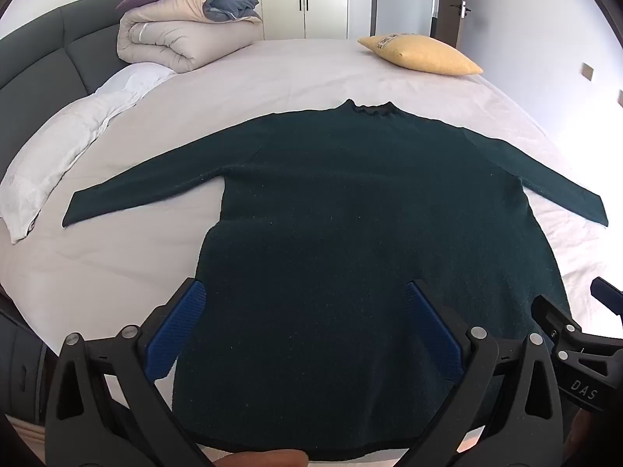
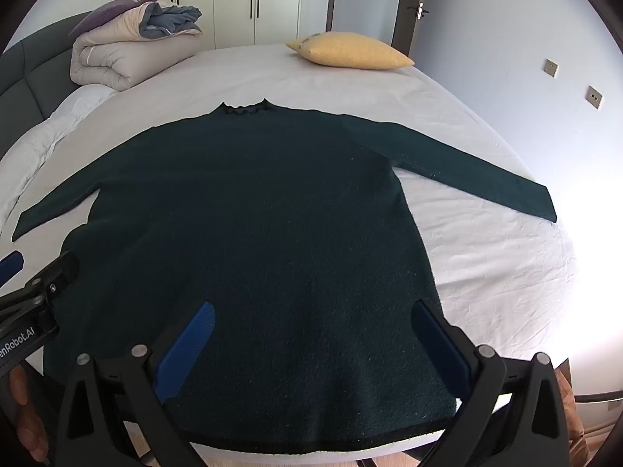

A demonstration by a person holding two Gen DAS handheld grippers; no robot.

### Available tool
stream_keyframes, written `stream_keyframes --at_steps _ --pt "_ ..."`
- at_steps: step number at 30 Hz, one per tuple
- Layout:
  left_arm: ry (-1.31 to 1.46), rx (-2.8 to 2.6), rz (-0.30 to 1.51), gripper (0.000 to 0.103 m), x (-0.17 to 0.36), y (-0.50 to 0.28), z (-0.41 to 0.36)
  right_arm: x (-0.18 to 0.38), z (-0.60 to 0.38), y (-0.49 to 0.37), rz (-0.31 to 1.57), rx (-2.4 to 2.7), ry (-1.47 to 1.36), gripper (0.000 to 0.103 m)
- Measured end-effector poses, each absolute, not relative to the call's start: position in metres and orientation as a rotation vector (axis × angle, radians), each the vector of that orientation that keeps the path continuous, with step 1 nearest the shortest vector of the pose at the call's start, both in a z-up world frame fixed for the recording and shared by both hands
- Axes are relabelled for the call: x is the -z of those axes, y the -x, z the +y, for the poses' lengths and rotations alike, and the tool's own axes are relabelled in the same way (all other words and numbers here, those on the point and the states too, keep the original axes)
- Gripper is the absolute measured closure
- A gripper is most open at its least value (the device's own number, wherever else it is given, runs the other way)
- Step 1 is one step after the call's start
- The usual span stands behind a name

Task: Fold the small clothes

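Note:
A dark green long-sleeved sweater (image 1: 350,202) lies flat on the white bed sheet (image 1: 272,78), collar far, hem near, both sleeves spread outward. My left gripper (image 1: 303,292) hovers open above the hem's left part, nothing between its blue pads (image 1: 179,327). In the right wrist view the same sweater (image 2: 253,214) fills the middle. My right gripper (image 2: 311,311) hangs open over the hem's right part, pads (image 2: 187,346) apart and empty. Each gripper shows at the other view's edge.
A rolled duvet with a purple pillow (image 1: 183,27) sits at the far left by the dark headboard (image 1: 35,62). A yellow cushion (image 1: 420,54) lies far right. A white pillow (image 1: 58,148) lies at left. Wardrobes and a door stand behind.

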State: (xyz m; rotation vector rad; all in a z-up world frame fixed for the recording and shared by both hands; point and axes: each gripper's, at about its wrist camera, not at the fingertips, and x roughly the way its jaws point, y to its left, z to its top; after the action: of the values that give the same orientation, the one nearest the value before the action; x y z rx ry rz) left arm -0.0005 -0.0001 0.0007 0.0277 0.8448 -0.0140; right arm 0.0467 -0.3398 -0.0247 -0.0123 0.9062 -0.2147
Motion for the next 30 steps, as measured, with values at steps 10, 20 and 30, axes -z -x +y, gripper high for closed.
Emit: stream_keyframes --at_steps 10,20,30 --pt "-0.025 0.018 0.859 0.0 0.0021 -0.0014 0.0009 0.0257 -0.3403 -0.0457 0.904 0.216 0.013 0.0" --pt "-0.024 0.01 0.856 0.0 0.0038 -0.0012 0.0053 0.0267 -0.3393 -0.0477 0.91 0.216 0.015 0.0" --pt "-0.025 0.01 0.859 0.0 0.0055 -0.0016 0.0061 0.0277 -0.339 -0.0482 0.911 0.216 0.014 0.0"
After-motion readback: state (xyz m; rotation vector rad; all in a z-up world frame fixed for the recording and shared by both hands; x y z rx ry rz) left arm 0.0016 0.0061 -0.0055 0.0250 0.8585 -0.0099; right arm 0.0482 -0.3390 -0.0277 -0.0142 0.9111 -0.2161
